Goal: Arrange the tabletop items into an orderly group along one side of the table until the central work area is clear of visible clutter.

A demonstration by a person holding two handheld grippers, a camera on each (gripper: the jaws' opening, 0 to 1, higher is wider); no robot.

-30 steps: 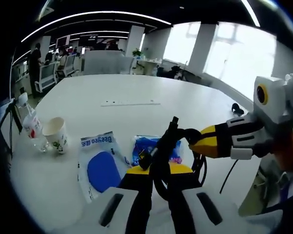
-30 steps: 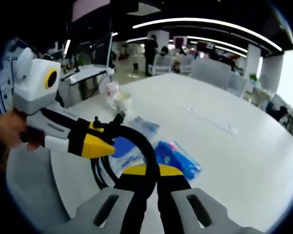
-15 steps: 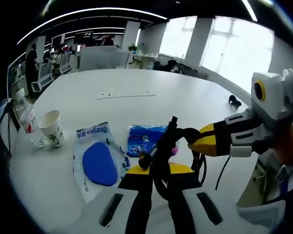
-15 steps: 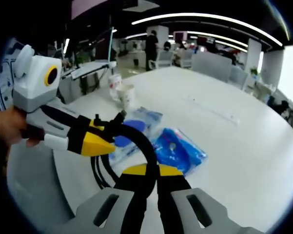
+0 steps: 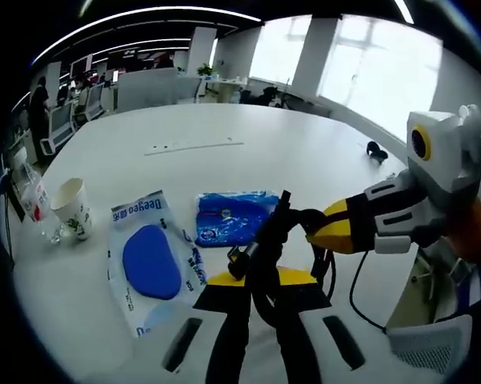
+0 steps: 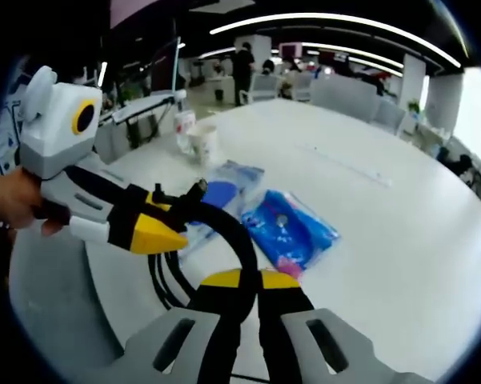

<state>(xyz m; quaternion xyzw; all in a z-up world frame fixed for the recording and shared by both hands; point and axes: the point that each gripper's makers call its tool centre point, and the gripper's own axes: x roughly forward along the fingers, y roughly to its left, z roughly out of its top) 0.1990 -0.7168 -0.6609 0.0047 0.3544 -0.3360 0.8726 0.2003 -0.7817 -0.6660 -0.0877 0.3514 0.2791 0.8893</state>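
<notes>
table [image 5: 248, 160]: smooth matt white | blue packet [image 5: 228, 224]: glossy plastic film | cup [image 5: 70, 208]: paper

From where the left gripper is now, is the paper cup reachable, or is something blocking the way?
Probably not straight away: the left gripper is shut on the black cable, which the right gripper also holds. The table path to the paper cup looks bare apart from the flat white packet.

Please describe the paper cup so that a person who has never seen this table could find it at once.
On the big white table, look toward one edge, where a clear plastic bottle stands. The paper cup stands upright right beside it, next to a flat white packet with a blue oval. It is the only open-topped container, white with a small green print.
</notes>
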